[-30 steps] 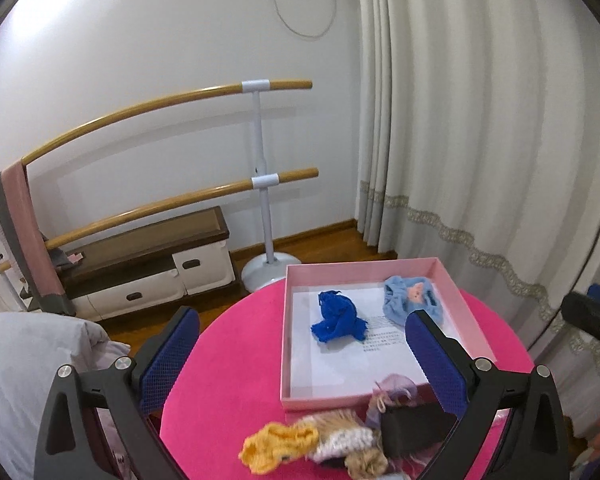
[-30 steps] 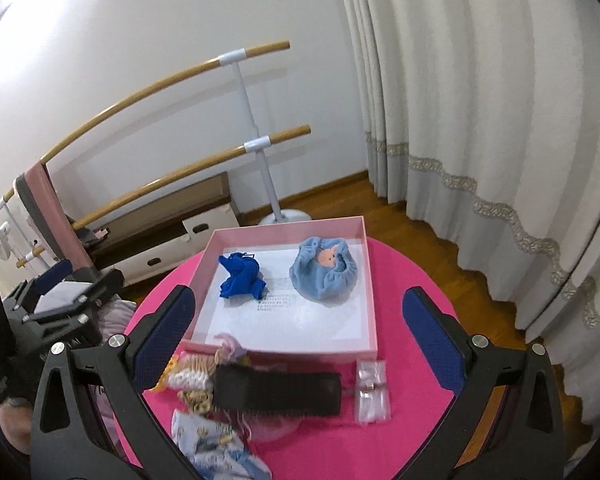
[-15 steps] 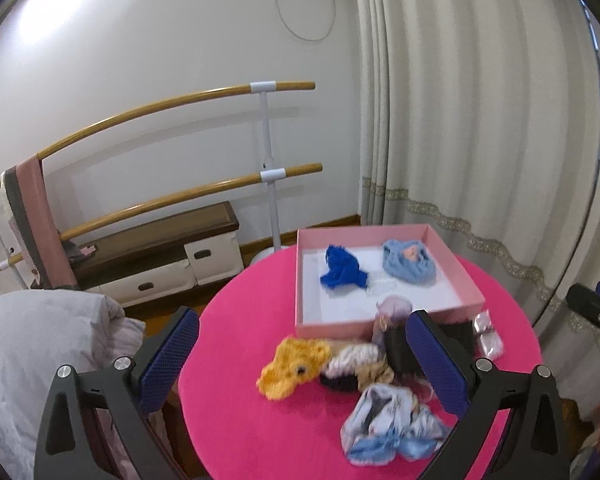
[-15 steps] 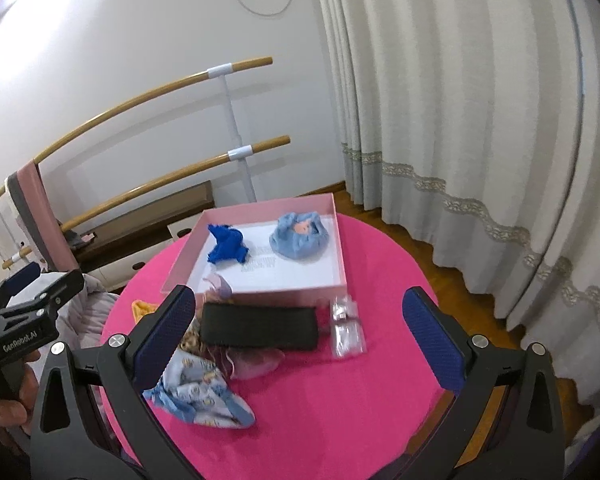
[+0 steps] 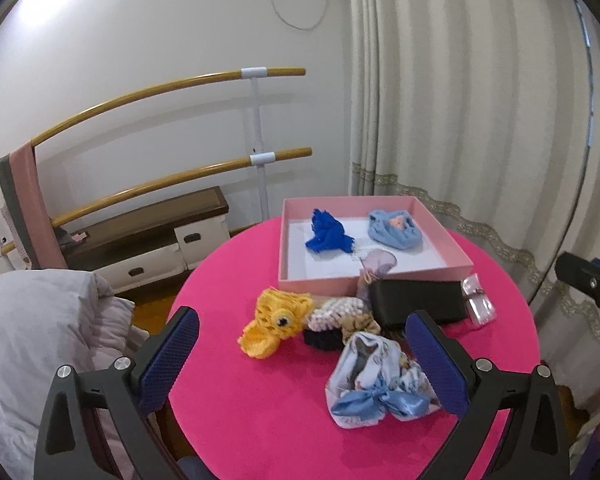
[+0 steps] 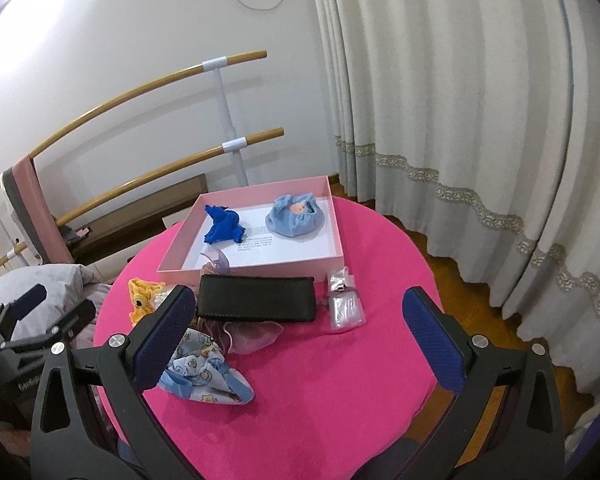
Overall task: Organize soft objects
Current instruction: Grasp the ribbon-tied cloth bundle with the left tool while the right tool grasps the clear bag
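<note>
A round table [image 5: 228, 360] with a bright pink cover fills the lower centre of both views. Behind it: a white wall, a two-rail wooden barre [image 5: 256, 152] at left of centre, a low cabinet [image 5: 148, 236] beneath the rails, and pleated cream curtains [image 6: 460, 120] along the right.

An open pink box [image 5: 440, 232] sits at the table's far side, centre frame. Inside it lie a dark blue cloth [image 5: 328, 234] and, to its right, a light blue pouch [image 5: 396, 230].

In front of the box, on the cover: a yellow crocheted piece [image 5: 274, 326], a black case [image 6: 256, 298], a clear packet [image 6: 344, 300] and a printed blue-and-white fabric item [image 5: 376, 384].

The left gripper [image 5: 304, 364] is spread wide and empty; the printed item lies just inside its right finger. The right gripper [image 6: 300, 340] is likewise spread and empty, with the black case above its gap
</note>
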`<state>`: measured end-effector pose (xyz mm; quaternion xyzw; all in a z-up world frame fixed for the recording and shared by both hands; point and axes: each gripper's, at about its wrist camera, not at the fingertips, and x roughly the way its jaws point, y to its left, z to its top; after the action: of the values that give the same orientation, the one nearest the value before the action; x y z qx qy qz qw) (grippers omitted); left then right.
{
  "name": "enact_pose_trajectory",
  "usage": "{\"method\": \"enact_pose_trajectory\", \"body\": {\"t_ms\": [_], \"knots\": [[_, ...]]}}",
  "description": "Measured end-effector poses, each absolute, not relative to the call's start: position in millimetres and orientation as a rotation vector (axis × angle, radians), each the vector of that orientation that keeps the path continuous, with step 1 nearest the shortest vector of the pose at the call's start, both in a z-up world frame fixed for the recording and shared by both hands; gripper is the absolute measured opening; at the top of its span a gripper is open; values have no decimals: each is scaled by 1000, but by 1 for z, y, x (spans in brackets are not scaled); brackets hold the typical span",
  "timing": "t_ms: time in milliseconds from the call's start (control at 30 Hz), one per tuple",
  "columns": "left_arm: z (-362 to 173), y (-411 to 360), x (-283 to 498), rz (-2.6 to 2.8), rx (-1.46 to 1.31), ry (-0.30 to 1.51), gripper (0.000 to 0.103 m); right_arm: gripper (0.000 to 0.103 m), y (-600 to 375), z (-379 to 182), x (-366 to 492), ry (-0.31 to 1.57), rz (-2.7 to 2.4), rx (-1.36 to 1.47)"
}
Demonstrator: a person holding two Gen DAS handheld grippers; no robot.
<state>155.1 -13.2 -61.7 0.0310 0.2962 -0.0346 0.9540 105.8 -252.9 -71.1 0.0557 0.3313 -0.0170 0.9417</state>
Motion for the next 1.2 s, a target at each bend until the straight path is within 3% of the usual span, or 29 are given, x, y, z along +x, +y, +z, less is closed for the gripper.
{"method": "enact_pose_trajectory", "body": {"t_ms": [633, 967, 1067, 1200], "knots": [[-135, -53, 208, -93, 100, 787, 103, 103, -266, -111, 128, 777, -54, 122], [-177, -59, 253, -105, 31, 823, 103, 103, -289, -165, 160, 894, -113, 107], [-181, -61, 259, -127, 24, 824, 92, 103, -297, -180, 169, 923, -123, 102], [-183, -66, 257, -132, 49, 815, 88, 103, -306, -196, 181, 955, -133, 100]]}}
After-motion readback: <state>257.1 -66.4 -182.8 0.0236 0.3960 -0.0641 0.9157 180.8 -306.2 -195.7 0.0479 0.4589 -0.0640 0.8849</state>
